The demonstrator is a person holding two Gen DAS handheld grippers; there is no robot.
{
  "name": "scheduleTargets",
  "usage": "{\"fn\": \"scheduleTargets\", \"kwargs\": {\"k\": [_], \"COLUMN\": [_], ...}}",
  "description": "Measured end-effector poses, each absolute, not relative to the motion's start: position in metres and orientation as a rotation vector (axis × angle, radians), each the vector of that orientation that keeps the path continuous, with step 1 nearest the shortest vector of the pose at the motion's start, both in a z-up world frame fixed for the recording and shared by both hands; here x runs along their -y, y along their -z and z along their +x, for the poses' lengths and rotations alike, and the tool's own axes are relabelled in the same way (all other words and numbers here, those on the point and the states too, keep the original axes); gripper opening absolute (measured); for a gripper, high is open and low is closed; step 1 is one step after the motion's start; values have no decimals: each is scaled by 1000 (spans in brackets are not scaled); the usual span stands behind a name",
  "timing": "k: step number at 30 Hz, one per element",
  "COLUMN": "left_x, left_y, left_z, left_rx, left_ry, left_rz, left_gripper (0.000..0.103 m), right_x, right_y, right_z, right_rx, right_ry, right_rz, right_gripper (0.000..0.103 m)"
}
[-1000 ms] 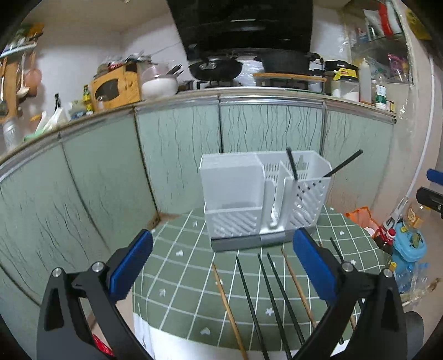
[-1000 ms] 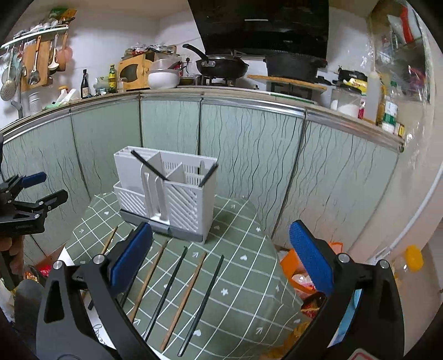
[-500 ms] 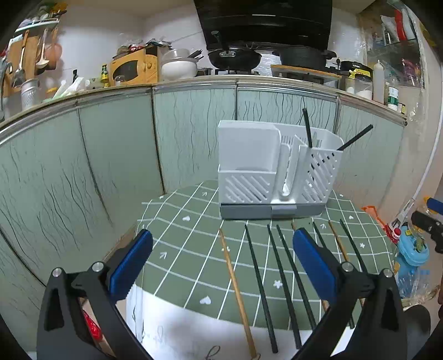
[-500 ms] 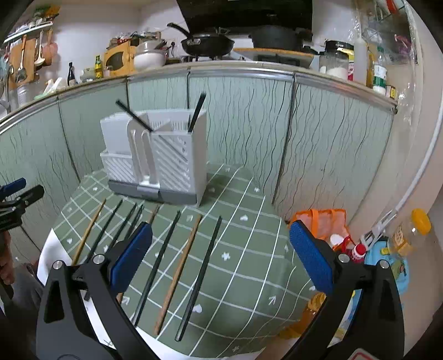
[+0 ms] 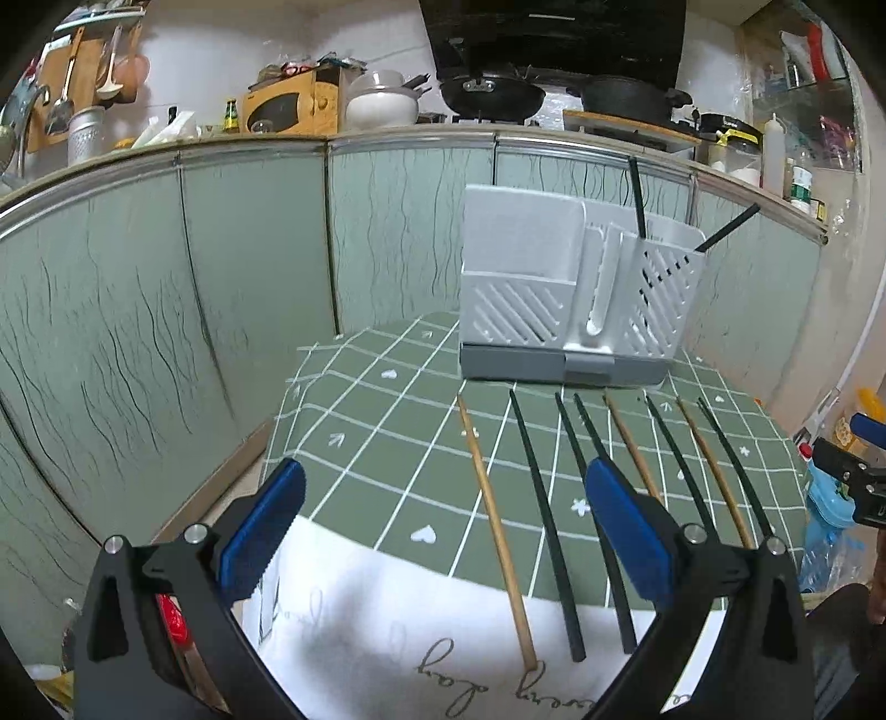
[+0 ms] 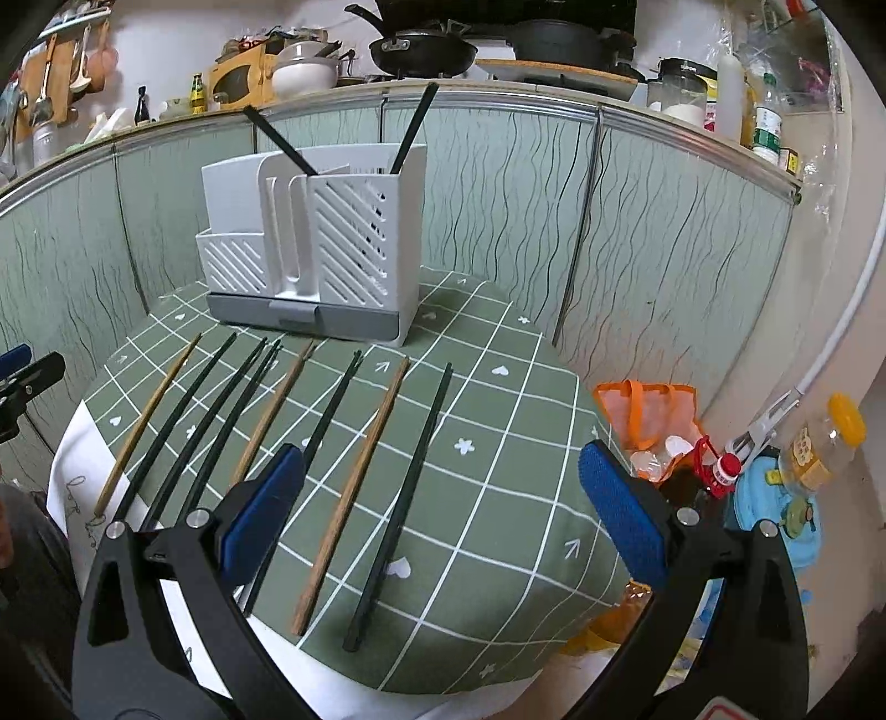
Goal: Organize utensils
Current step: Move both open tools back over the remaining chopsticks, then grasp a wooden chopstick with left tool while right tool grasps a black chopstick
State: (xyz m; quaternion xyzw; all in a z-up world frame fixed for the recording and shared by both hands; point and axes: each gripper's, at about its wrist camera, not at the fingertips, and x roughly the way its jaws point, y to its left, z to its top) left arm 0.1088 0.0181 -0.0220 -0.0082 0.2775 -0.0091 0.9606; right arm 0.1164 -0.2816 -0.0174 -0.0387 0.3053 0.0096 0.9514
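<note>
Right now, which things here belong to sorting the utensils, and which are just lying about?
Job:
- white slatted plastic utensil holder, two black chopsticks already standing in it
- loose black chopsticks and brown wooden chopsticks lying on the green checked tablecloth
- left hand-held gripper and right hand-held gripper, both open and empty

Lying about:
- orange mesh bag
- black frying pan
</note>
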Motion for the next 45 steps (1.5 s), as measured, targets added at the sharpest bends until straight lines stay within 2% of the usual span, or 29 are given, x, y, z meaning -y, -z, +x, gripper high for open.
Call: {"fn": "scheduleTargets", "kwargs": {"k": [7,9,10,15,17,20,25,33,37,41,45], "left_x": [-15,-14,-13,-9,-6,-2,-2,0,1,4,8], "left_y": [38,42,45,55,60,69,79,87,94,96,97], "left_z": [106,105,106,108,109,112,114,116,119,118,115], "left_rx": [-585,-592,-601,-641,-658,-692,-732,-762,-791,-791,-784], "left_ry": [10,12,12,26,36,44,68,82,92,89,74], "left_rz": [11,18,22,13,13,11,-11,-11,-25,-19,-1], "left_gripper": [99,95,89,77,71,61,52,44,33,31,27], "right_x": [276,276,276,277,276,274,274,269,265,265,262], "right_y": [31,35,38,50,56,64,74,78,84,91,92], "right_z": [112,112,112,114,115,116,115,110,112,113,110], "right_rx": [-637,-651,-659,-715,-735,-759,-780,-783,-809,-838,-836], "right_ry": [-3,1,7,21,22,19,6,-11,-7,-2,8], "right_rz": [-85,-85,-83,-49,-42,-24,-2,7,-1,14,14], "right_gripper": [95,95,94,79,67,58,51,45,34,24,22]}}
